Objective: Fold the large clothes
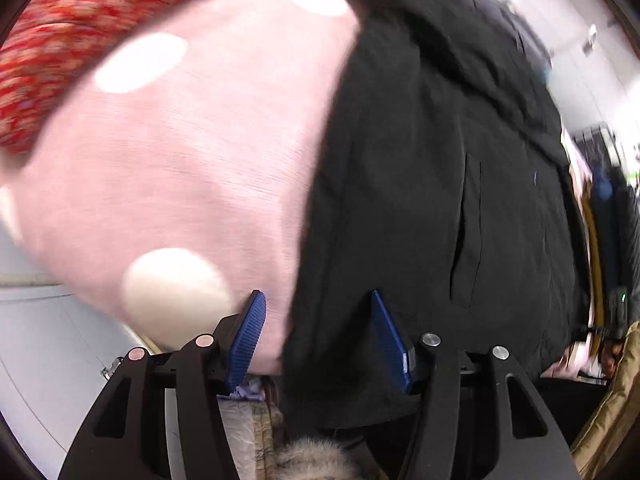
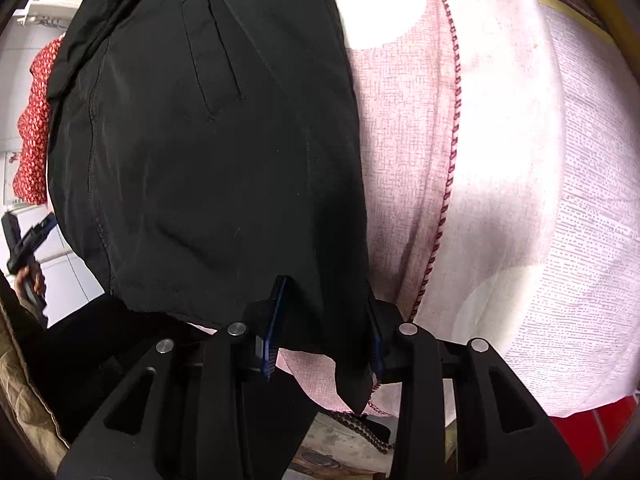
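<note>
Right wrist: right tool (image 2: 324, 324) clamps black jacket (image 2: 208, 152) hem; left tool (image 1: 320, 340) gapes astride its edge.

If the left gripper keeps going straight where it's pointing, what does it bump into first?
Most likely the black jacket, near its edge on the pink spotted blanket. The left gripper straddles that edge, though depth is unclear.

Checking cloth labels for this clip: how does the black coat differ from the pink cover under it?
The black coat is plain, smooth and dark, with a slit pocket; the pink cover is pale and woven, with large white dots and a dark red stitched edge. The coat lies on top, its hem between the right gripper's fingers; the cover is spread underneath. Both are large soft fabrics.
</note>
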A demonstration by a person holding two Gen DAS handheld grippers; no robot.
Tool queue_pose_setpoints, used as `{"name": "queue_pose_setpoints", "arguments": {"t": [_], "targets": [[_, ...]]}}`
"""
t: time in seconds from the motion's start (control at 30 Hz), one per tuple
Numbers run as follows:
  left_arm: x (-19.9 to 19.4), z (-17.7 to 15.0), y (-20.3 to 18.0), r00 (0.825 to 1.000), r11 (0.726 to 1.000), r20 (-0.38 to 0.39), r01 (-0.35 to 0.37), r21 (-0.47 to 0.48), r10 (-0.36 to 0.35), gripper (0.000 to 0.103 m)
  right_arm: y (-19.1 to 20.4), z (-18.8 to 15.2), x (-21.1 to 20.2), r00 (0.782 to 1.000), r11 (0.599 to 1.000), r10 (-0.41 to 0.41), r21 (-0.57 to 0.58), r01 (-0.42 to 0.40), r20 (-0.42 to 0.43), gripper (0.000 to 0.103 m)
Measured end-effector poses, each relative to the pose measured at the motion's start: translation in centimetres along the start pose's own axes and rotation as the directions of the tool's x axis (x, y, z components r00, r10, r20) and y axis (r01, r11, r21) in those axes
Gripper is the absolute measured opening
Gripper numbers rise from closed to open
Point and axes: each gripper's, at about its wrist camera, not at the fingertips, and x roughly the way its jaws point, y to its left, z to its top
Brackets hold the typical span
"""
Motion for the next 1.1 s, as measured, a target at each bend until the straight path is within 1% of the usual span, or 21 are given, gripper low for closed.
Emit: {"name": "queue_pose_setpoints", "arguments": {"t": [0.07,0.1,0.17,0.23,0.33,0.37,0.4,0.47,0.53,0.63,0.77,0.8,0.83,0.87,0.9,0.93,0.97,1.0,1.03,1.07,1.1], "targets": [[0.5,-0.2,-1.3,1.000,0.998,-0.003,-0.012,0.058,0.012,0.062,0.2,0.1,0.1,1.000,1.000,-0.003,-0.001,0.003,-0.005,0.037],[0.5,-0.4,-1.4,1.000,0.998,-0.006,0.005,0.063,-0.005,0.062,0.2,0.1,0.1,1.000,1.000,-0.003,0.003,0.003,-0.003,0.037],[0.6,-1.3,-1.4,0.997,0.996,-0.021,0.072,0.049,-0.071,0.062,0.4,0.0,0.3,1.000,1.000,-0.006,0.013,0.006,0.009,0.037],[0.6,-2.3,-1.5,0.996,0.995,-0.025,0.092,0.050,-0.091,0.062,0.4,-0.1,0.4,1.000,1.000,-0.007,0.023,0.006,0.020,0.037],[0.6,-3.0,-1.7,0.982,0.983,-0.053,0.182,0.013,-0.181,0.062,0.5,0.0,0.5,1.000,0.999,-0.001,0.039,0.000,0.025,0.037],[0.8,-3.3,-2.1,0.972,0.974,-0.073,0.225,0.014,-0.223,0.062,0.5,0.2,0.6,1.000,0.999,0.001,0.041,-0.002,0.023,0.037],[1.0,-3.4,-2.3,0.968,0.971,-0.092,0.238,0.024,-0.235,0.061,0.5,0.3,0.7,1.000,0.999,0.001,0.042,-0.002,0.021,0.037],[1.9,-4.0,-3.1,0.965,0.970,-0.142,0.233,0.066,-0.222,0.060,0.5,0.4,0.8,1.000,0.999,0.002,0.042,-0.003,0.017,0.037],[2.4,-3.9,-3.0,0.963,0.969,-0.152,0.236,0.068,-0.224,0.060,0.5,0.5,0.8,1.000,0.999,0.004,0.040,-0.005,0.014,0.037],[2.4,-3.8,-2.3,0.953,0.964,-0.171,0.261,0.057,-0.248,0.060,0.3,0.9,0.7,1.000,0.999,0.007,0.038,-0.007,0.006,0.037],[2.6,-4.8,-1.5,0.941,0.961,-0.250,0.259,0.094,-0.229,0.059,0.2,1.1,0.6,1.000,0.999,0.001,0.040,-0.001,-0.002,0.035],[2.9,-4.9,-1.6,0.934,0.960,-0.270,0.265,0.090,-0.233,0.055,0.2,1.2,0.5,1.000,0.999,-0.003,0.040,0.003,-0.004,0.033],[3.5,-5.0,-1.7,0.926,0.959,-0.292,0.274,0.074,-0.242,0.054,0.2,1.3,0.5,1.000,0.999,-0.005,0.039,0.005,-0.010,0.027],[4.0,-5.2,-2.0,0.917,0.958,-0.311,0.281,0.059,-0.250,0.052,0.2,1.4,0.5,1.000,0.999,-0.003,0.041,0.004,-0.016,0.022],[4.3,-5.4,-2.6,0.911,0.956,-0.328,0.286,0.063,-0.251,0.052,0.3,1.5,0.4,1.000,0.999,-0.003,0.040,0.004,-0.021,0.020],[4.4,-5.5,-3.2,0.909,0.954,-0.337,0.287,0.084,-0.243,0.050,0.4,1.7,0.2,1.000,0.999,-0.004,0.039,0.005,-0.026,0.014],[4.3,-5.5,-3.7,0.911,0.953,-0.334,0.287,0.094,-0.241,0.043,0.5,1.8,0.1,1.000,0.999,-0.002,0.038,0.003,-0.029,0.011],[4.2,-5.3,-3.8,0.910,0.951,-0.321,0.299,0.075,-0.261,0.031,0.7,2.0,-0.2,0.999,0.999,0.002,0.033,0.000,-0.032,0.010],[3.8,-4.9,-3.9,0.906,0.945,-0.301,0.323,0.043,-0.296,0.026,1.0,2.2,-0.5,0.999,1.000,0.004,0.025,-0.003,-0.034,0.008],[3.3,-4.4,-4.1,0.905,0.938,-0.274,0.345,0.026,-0.326,0.016,1.4,2.5,-1.0,0.999,1.000,0.005,0.015,-0.005,-0.032,0.007],[2.8,-4.0,-4.3,0.907,0.934,-0.253,0.355,0.028,-0.337,0.011,1.7,2.7,-1.4,1.000,1.000,0.011,0.006,-0.011,-0.028,0.006]]}}
